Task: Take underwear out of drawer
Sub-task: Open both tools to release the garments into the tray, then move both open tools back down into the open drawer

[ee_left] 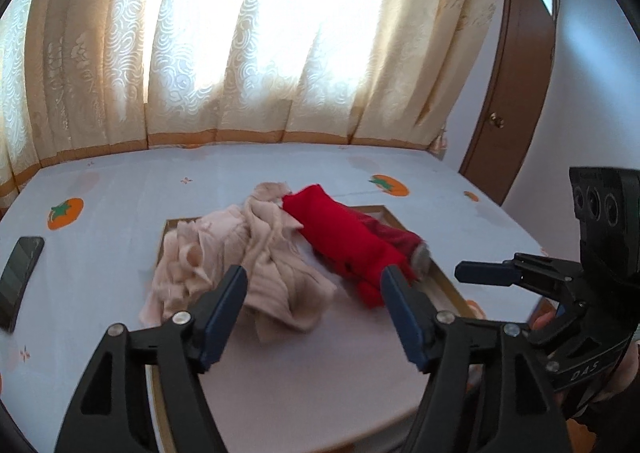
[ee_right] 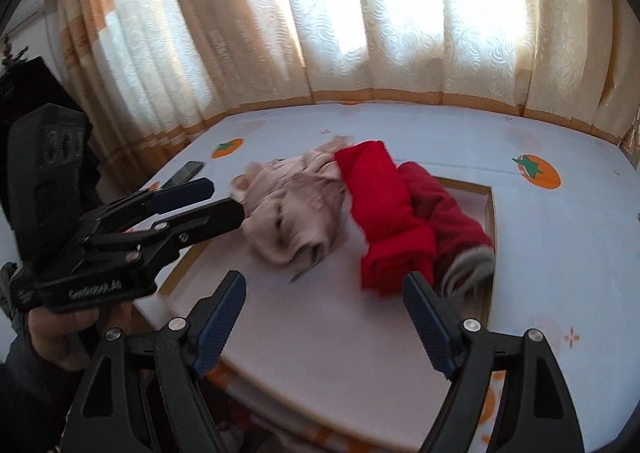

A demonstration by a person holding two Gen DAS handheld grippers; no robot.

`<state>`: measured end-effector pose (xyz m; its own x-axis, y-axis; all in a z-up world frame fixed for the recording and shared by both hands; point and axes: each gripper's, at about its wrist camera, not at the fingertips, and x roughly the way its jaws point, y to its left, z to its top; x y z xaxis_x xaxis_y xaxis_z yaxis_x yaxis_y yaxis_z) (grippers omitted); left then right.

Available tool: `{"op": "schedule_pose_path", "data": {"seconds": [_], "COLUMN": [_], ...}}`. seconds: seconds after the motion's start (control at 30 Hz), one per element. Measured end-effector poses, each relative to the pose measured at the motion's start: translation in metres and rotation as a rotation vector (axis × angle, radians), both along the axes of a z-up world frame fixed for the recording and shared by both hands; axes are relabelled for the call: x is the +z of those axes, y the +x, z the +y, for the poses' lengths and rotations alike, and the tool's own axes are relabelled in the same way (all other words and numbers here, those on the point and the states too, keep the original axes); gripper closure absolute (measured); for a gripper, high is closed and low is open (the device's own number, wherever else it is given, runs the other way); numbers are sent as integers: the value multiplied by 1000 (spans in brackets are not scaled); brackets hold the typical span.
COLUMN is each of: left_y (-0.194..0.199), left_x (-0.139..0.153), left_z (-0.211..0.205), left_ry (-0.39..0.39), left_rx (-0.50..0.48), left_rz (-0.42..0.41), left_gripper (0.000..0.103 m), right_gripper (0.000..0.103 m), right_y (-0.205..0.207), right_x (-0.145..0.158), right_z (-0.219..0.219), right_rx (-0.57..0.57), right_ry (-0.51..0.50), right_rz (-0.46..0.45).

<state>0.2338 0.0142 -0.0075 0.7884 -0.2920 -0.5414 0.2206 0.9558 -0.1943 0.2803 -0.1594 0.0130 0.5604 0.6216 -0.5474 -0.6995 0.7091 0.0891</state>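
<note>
Left tool point(ee_left: 314, 299) angled down, jaws apart, right tool point(ee_right: 324, 301) alongside

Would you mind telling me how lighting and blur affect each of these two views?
Left wrist view: the backlit curtain blows out white, the pink garment and red garment are motion-smeared, and fisheye bends the bed edge. Right wrist view: same window glare, blurred clothes, and the left gripper is softly smeared.

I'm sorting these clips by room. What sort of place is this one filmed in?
Most likely a bedroom. A wide flat surface under a pale sheet printed with orange fruit looks like a bed, patterned curtains cover a bright window right behind it, and a brown wooden door stands at the side. Clothes lie in a heap.
</note>
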Motion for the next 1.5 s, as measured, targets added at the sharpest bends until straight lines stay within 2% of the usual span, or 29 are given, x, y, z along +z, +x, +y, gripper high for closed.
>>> {"op": "schedule_pose_path", "data": {"seconds": [0.17, 0.3, 0.6, 0.83, 1.2, 1.37, 1.5], "left_y": [-36, -64, -121, -143, -166, -171, -173], "left_x": [2, -1, -28, -54, -88, -108, -116], "left_z": [0, -5, -13, -18, -16, -12, -7], "left_ry": [-27, -19, -2, 32, 31, 24, 36], "left_rx": [-22, -36, -42, -21, -3, 16, 40], "left_rz": [-25, -38, -28, 9, 84, 141, 156], "left_gripper": [30, 28, 25, 25, 25, 25, 25], "right_gripper": [20, 20, 18, 17, 16, 16, 16], "right_y": [-35, -60, -111, -134, -148, -151, -152], "right_x": [-4, -12, -49, -77, -94, -106, -117], "right_z": [-15, -24, -46, -56, -81, -92, -99], "right_rx": [37, 63, 91, 104, 82, 58, 48], "right_ry": [2, -2, -18, -9, 72, 68, 56], "right_rz": [-20, -31, -38, -21, 20, 29, 51]}}
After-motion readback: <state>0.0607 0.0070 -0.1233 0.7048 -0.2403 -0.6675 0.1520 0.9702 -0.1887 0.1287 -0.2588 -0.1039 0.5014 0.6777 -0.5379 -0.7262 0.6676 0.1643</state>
